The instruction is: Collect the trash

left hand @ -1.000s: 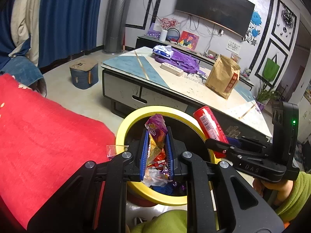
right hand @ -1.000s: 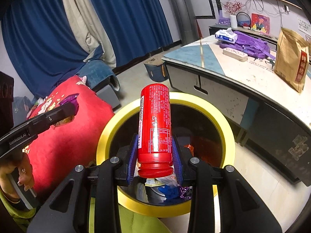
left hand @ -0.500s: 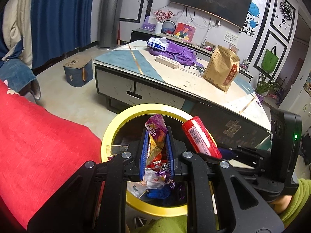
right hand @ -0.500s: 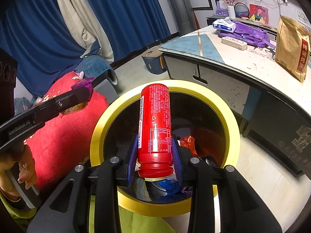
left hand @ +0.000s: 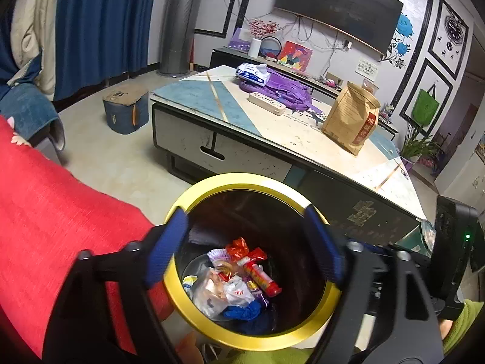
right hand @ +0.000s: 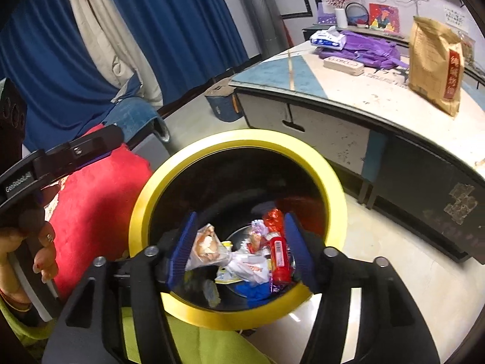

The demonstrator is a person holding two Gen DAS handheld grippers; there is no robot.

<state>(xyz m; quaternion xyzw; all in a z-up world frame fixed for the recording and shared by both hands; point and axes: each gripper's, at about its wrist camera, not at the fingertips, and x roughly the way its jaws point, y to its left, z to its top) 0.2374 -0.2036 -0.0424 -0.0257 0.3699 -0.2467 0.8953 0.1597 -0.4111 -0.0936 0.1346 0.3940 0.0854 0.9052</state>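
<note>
1. Nearest, the left gripper [left hand: 245, 248] hangs over the mouth of the round black waste bin with a yellow rim [left hand: 212, 327]; its blue-padded jaws are opening, already wide, with nothing between them, so its load looks to have been let go into the bin.
2. Likewise the right gripper [right hand: 239, 245] points down into the same bin, jaws opening to a middling gap and empty; both tools sit above the opening, presumably so that whatever they release falls inside rather than on the floor.
3. Down on the bin floor lies the trash: a red cylindrical snack tube with a white label [right hand: 280, 257] on its side, crumpled clear and white plastic wrappers [right hand: 212, 250], a red foil wrapper [left hand: 239, 245] and a blue crumpled scrap [left hand: 244, 311].
4. Beside the bin on the left is a red fabric cushion or sofa seat [left hand: 60, 218], close against the rim; a green sleeve [right hand: 188, 342] shows below.
5. Beyond stands a low coffee table with a blue and cream top [left hand: 272, 133], near the bin's far side; a reach that way must clear its edge.
6. On it rest a brown paper bag [left hand: 351, 121], a cream power strip [left hand: 266, 103], a purple backpack [left hand: 282, 91] and a tissue pack [left hand: 253, 72].
7. Farthest are a blue box on the floor [left hand: 124, 110], blue curtains [left hand: 100, 24] and a dark wall screen [left hand: 336, 6].
</note>
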